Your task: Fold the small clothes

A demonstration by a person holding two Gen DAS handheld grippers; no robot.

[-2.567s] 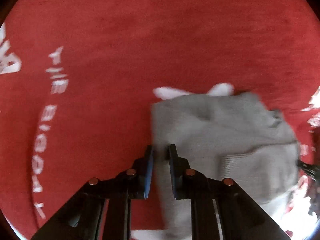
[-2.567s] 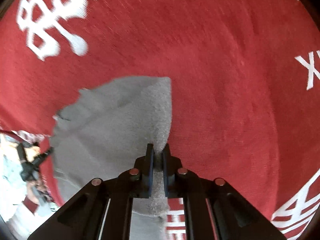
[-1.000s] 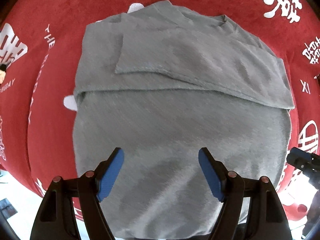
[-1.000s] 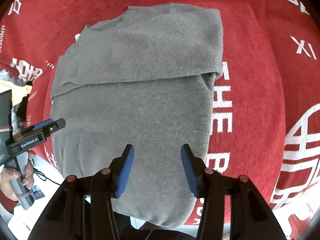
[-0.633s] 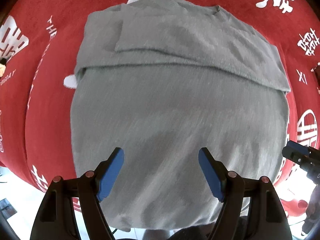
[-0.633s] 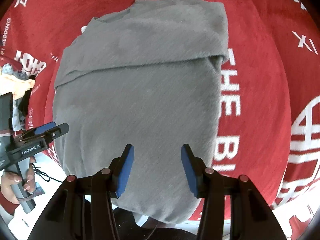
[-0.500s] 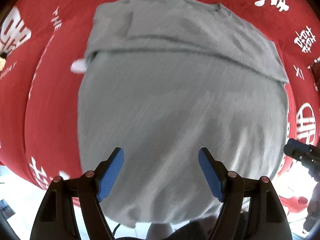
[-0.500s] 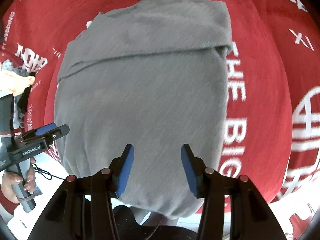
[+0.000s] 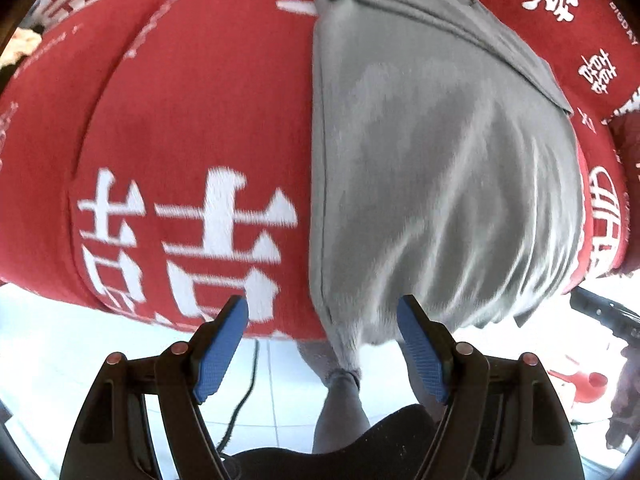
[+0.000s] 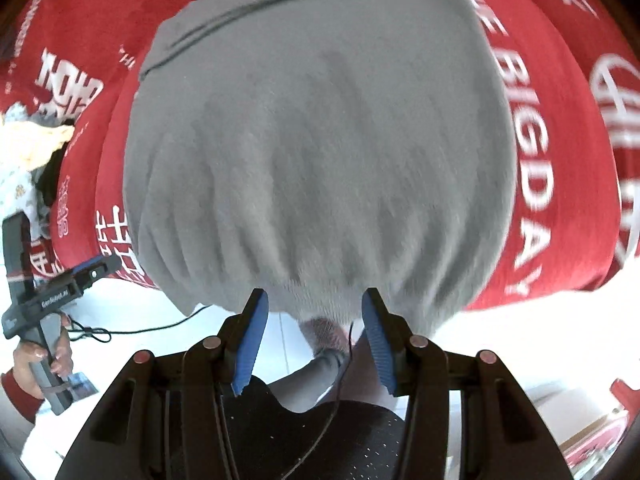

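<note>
Garment (image 9: 440,168) lengthwise, hem draping near edge

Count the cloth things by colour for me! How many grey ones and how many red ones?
Grey: 1, the grey top
Red: 1, the red cloth with white writing, under the top
Total: 2
A blurry pale bundle at the right view's edge is left uncounted.

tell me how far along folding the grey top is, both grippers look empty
Done: the grey top lies flat on the red cloth with one part already folded across its far end, the fold edge showing. In hand: nothing; the left gripper and right gripper are both open above its near hem, which hangs over the table edge. Left: probably gripping that hem and folding it up over the rest.
</note>
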